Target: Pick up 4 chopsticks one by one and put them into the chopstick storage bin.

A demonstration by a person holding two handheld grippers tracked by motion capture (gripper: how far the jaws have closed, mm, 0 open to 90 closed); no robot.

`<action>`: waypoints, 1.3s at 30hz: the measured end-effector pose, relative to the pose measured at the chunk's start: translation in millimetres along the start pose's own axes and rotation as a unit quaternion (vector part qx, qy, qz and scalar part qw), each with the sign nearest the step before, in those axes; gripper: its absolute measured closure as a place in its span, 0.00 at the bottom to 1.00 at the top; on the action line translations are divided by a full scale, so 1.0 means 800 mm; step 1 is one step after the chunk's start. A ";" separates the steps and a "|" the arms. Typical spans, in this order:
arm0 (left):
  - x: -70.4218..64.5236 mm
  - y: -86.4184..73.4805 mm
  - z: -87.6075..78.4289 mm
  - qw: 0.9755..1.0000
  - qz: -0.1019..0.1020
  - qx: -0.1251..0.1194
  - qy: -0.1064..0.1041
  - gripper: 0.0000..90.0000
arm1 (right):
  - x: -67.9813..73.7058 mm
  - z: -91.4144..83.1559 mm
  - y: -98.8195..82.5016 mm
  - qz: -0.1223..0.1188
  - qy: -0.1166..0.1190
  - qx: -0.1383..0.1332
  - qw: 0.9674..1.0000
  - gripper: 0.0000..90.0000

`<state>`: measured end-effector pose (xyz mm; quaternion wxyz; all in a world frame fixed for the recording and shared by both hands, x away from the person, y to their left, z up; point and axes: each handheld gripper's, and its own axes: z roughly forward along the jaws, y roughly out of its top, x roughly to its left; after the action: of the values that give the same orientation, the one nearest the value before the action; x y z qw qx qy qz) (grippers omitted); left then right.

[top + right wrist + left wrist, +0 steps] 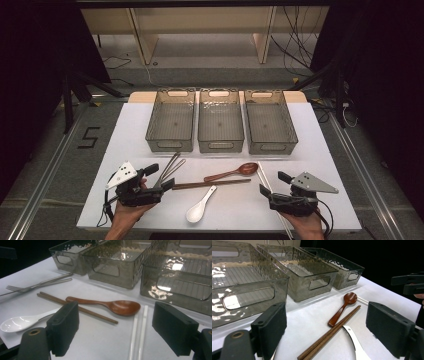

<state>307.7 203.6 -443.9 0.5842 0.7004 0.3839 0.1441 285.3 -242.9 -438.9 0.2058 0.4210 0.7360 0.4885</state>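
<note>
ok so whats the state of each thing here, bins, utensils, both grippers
left gripper: open, holding nothing
right gripper: open, holding nothing
three bins: upright, empty
wooden spoon: flat on table, bowl up
white spoon: flat, bowl up
brown chopsticks: lying paired
white chopsticks: lying side by side
fork: flat on table

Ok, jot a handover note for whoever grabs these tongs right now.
Left tongs: open, holding nothing, near the brown chopsticks and metal fork.
Right tongs: open, holding nothing, beside the white chopsticks.
Wooden spoon and white spoon lie mid-table.
Done: nothing; the three bins hold nothing.
Left: probably sorting all the cutlery into bins.
</note>
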 end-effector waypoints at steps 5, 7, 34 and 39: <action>0.000 0.000 0.000 1.000 -0.001 0.000 0.000 0.18 | -0.002 0.001 0.004 -0.001 -0.001 0.014 1.000 0.25; 0.000 0.000 0.000 1.000 -0.001 0.000 0.000 0.18 | -0.004 0.001 0.009 -0.005 -0.008 0.032 0.999 0.26; 0.000 0.000 0.000 1.000 -0.001 -0.001 -0.001 0.18 | -0.035 0.075 0.046 -0.030 -0.058 0.337 0.939 0.47; 0.000 0.000 0.000 1.000 0.000 0.000 -0.001 0.18 | -0.039 0.089 0.046 -0.030 -0.055 0.366 0.928 0.56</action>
<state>307.5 203.4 -443.4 0.5845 0.7005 0.3835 0.1433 369.1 -223.3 -440.8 0.0918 0.4710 0.8636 0.1546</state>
